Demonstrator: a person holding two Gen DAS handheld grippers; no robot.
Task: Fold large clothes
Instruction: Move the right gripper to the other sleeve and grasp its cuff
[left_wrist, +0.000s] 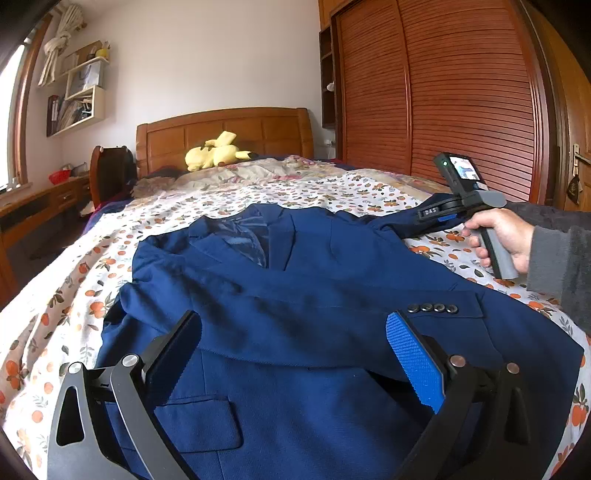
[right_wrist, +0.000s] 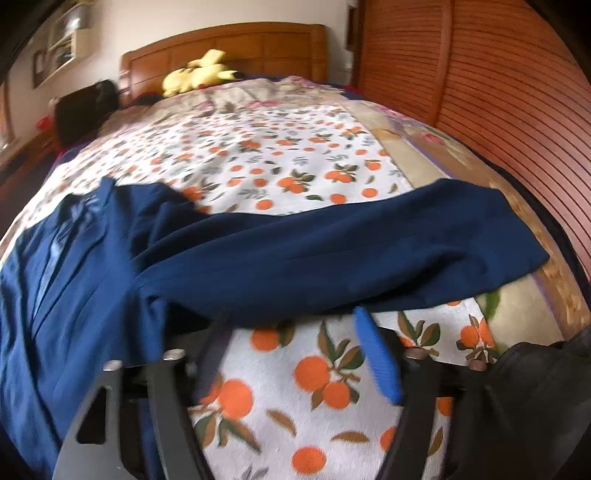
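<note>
A navy blue suit jacket (left_wrist: 295, 288) lies front up on the bed, collar toward the headboard. One sleeve lies folded across its front, its cuff buttons (left_wrist: 432, 308) at the right. My left gripper (left_wrist: 293, 325) is open and empty, hovering just above the jacket's lower front. In the right wrist view the other sleeve (right_wrist: 332, 251) stretches out to the right across the sheet. My right gripper (right_wrist: 291, 325) is open, its fingertips at the near edge of that sleeve, holding nothing. The right gripper also shows in the left wrist view (left_wrist: 436, 214), held by a hand at the jacket's right shoulder.
The bed has a white sheet printed with oranges (right_wrist: 295, 369). A yellow plush toy (left_wrist: 214, 151) lies by the wooden headboard (left_wrist: 221, 129). A slatted wooden wardrobe (left_wrist: 443, 92) stands along the right side. A desk and chair (left_wrist: 107, 177) stand at the left.
</note>
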